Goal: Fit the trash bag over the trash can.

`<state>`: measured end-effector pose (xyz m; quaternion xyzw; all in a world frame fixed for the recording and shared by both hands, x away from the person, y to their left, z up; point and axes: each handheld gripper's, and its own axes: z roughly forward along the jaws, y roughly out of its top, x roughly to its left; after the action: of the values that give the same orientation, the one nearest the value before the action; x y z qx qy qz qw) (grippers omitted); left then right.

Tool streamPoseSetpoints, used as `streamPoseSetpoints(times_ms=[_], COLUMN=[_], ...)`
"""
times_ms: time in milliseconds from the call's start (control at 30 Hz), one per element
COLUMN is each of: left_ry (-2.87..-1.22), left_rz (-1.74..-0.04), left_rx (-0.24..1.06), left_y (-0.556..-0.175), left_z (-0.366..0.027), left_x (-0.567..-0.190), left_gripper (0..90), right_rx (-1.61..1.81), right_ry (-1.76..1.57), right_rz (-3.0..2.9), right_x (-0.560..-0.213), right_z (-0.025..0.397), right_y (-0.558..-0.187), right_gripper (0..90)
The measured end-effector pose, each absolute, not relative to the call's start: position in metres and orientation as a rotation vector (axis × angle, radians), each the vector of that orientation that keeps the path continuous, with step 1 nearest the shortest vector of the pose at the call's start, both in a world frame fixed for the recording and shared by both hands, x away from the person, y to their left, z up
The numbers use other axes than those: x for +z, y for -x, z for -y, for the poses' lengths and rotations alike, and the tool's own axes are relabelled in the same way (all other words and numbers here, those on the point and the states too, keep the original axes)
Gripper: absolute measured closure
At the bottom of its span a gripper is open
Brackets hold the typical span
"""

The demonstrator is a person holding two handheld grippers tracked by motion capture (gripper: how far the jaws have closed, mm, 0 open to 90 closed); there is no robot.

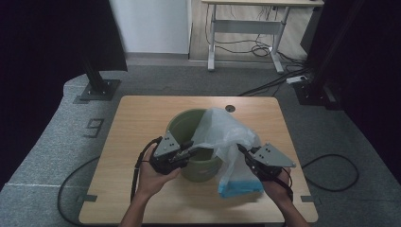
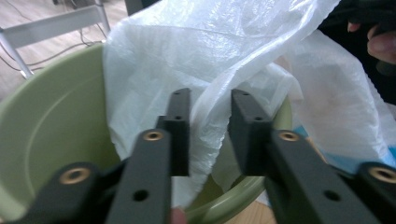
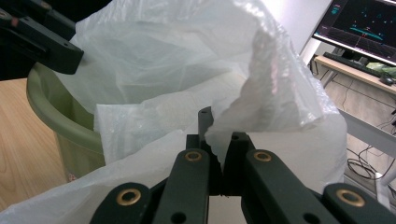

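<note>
A: Right hand-held gripper (image 3: 219, 140): state?

B: Jaws pinched together on a fold of the bag (image 3: 187, 60), near its rim, as the right gripper view shows. Left hand-held gripper (image 2: 210, 126): jaws narrowly parted, a pleat of film lying between them, not yet clamped.

A: Where is the bag?

B: Draped half into the bin (image 1: 189, 124), half over its right wall and down onto the bench (image 1: 142, 113); blue end (image 1: 240, 188) lowest.

A: Handling?

B: Judged very light, limp and slippery; thin film likely tears if tugged. Best held at the doubled mouth edge, opposite sides, then spread over the bin's rim.
</note>
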<state>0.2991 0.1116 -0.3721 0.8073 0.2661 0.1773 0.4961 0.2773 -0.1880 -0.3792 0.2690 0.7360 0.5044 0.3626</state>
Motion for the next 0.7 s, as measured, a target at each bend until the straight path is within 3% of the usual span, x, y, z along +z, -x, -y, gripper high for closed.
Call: streamPoseSetpoints(times_ms=[133,267,333,500,700], left_ry=[-1.978,-1.985,-1.975,-1.978,-1.972], left_rz=[-0.670,-0.721,-0.747,-0.788,-0.799], left_rx=[0.375,0.383,0.389,0.428,0.421], left_y=[-0.304,-0.307,-0.309,-0.306,-0.304], left_z=[-0.109,-0.109,-0.113,-0.124,-0.127], left_x=[-0.374,-0.375,-0.375,-0.375,-0.376], left_gripper=[87.6,90.0,90.0,90.0,90.0], right_rx=[1.304,1.316,1.335,1.400,1.416], right_ry=[-0.699,-0.718,-0.722,-0.714,-0.762], right_rz=[-1.892,-1.896,-1.896,-1.871,-1.879], right_x=[-0.380,-0.383,-0.385,-0.391,-0.404], right_z=[0.188,0.188,0.188,0.189,0.175], right_y=[-0.278,-0.278,-0.275,-0.256,-0.225], right_gripper=[88.6,85.1,76.5,45.2,26.2])
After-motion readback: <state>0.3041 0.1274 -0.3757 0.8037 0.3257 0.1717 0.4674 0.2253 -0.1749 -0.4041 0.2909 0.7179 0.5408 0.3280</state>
